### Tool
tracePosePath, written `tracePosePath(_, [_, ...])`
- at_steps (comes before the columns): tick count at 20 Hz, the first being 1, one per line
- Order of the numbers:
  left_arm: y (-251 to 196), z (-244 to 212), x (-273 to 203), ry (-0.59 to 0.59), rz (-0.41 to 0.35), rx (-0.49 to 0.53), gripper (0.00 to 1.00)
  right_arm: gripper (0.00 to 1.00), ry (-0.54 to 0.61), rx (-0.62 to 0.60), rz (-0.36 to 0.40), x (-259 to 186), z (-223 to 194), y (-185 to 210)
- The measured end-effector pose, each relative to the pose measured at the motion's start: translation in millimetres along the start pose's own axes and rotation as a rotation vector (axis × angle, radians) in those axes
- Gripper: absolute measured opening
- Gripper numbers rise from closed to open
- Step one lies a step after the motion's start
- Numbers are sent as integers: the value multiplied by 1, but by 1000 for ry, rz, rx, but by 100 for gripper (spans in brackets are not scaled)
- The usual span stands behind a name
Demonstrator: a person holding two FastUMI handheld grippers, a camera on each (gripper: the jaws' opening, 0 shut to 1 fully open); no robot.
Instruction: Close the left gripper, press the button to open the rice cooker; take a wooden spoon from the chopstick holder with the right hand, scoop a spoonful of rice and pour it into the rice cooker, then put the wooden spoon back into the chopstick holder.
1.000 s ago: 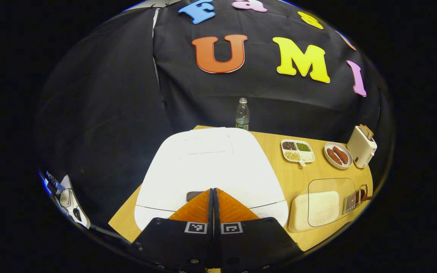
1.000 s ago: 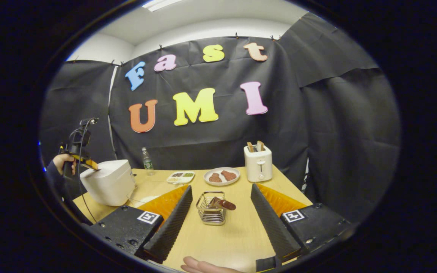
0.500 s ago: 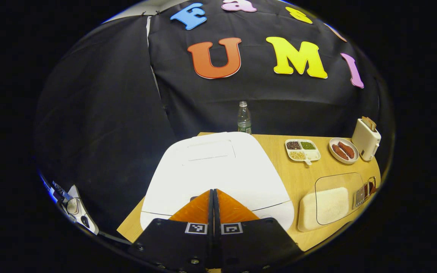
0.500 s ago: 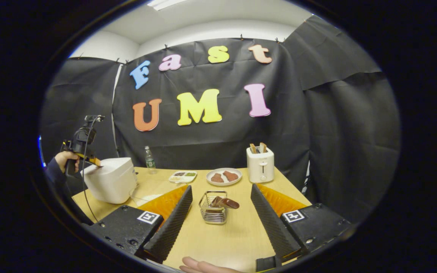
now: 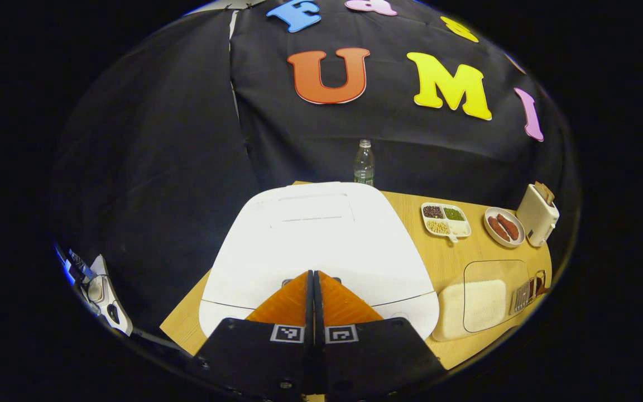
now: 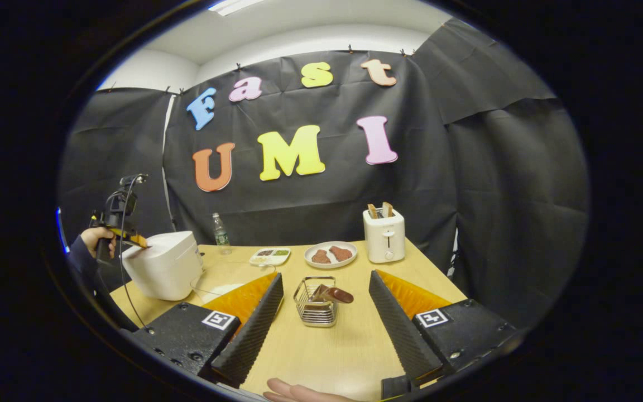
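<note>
Rice cooker (image 5: 321, 245) at table's 9 o'clock, lid down. Left gripper (image 5: 313, 276), fingers pressed together, tips on the dark button, nearer than a second ago. Right gripper (image 6: 325, 298) spread wide, level, chopstick holder (image 6: 316, 301) at 12 o'clock, unmoved.

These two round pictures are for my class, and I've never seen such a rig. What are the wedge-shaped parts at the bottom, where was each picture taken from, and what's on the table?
A person holds a two-finger claw in each hand, each carrying a camera looking along its fingers. In the left gripper view, the left claw is shut, its tips over the button on the closed white rice cooker. In the right gripper view, the right claw is open and holds nothing; ahead sits the wire chopstick holder with the wooden spoon in it. The wooden table also carries a tray of rice, a water bottle, a divided dish of beans, a plate of sausages and a toaster.
</note>
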State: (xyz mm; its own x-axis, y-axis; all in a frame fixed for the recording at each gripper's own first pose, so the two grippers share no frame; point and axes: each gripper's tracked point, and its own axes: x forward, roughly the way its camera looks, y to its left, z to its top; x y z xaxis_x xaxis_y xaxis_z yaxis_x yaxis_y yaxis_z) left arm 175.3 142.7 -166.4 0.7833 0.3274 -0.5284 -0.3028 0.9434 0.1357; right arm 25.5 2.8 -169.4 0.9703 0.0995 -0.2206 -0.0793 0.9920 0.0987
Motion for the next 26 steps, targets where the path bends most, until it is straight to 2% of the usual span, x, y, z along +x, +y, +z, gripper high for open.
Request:
tracePosePath(2, [0, 1, 0, 2, 14, 17, 0, 100, 3, 1, -4, -1, 0, 1])
tracePosePath(4, [0, 4, -3, 7, 3, 17, 0, 98, 3, -4, -1, -5, 1, 4])
tracePosePath(8, [2, 37, -37, -127, -7, -17, 1, 100, 19, -2, -8, -10, -2, 1])
tracePosePath(10, [-14, 35, -54, -125, -83, -65, 0, 100, 22, 4, -26, -13, -2, -4])
tracePosePath(11, [-18, 34, -68, -127, -105, -76, 9, 97, 17, 8, -38, -16, -2, -7])
tracePosePath(13, [-16, 36, -86, -160, -116, -84, 14, 97, -2, 26, -64, -21, 0, -13])
tracePosePath(14, [-17, 36, -99, -182, -131, -86, 21, 97, -4, 26, -73, -23, -1, -14])
tracePosePath(15, [-17, 36, -112, -204, -143, -91, 38, 100, -4, 25, -74, -24, -3, -14])
tracePosePath(16, [-17, 36, -123, -228, -151, -95, 57, 97, -3, 24, -75, -26, -5, -13])
tracePosePath(17, [-13, 37, -135, -256, -151, -97, 69, 98, 0, 27, -81, -28, -7, -15])
tracePosePath(19, [-10, 37, -163, -320, -154, -102, 83, 100, -6, 32, -78, -31, -9, -16])
tracePosePath(20, [-5, 38, -175, -352, -152, -111, 83, 97, -12, 36, -80, -30, -10, -16])
tracePosePath(21, [-5, 37, -186, -375, -159, -120, 87, 100, -14, 42, -80, -29, -12, -17])
tracePosePath(23, [-4, 34, -207, -413, -177, -135, 95, 97, -10, 54, -78, -22, -20, -16])
tracePosePath(26, [1, 33, -240, -503, -201, -159, 94, 100, -5, 89, -60, -2, -33, -12])
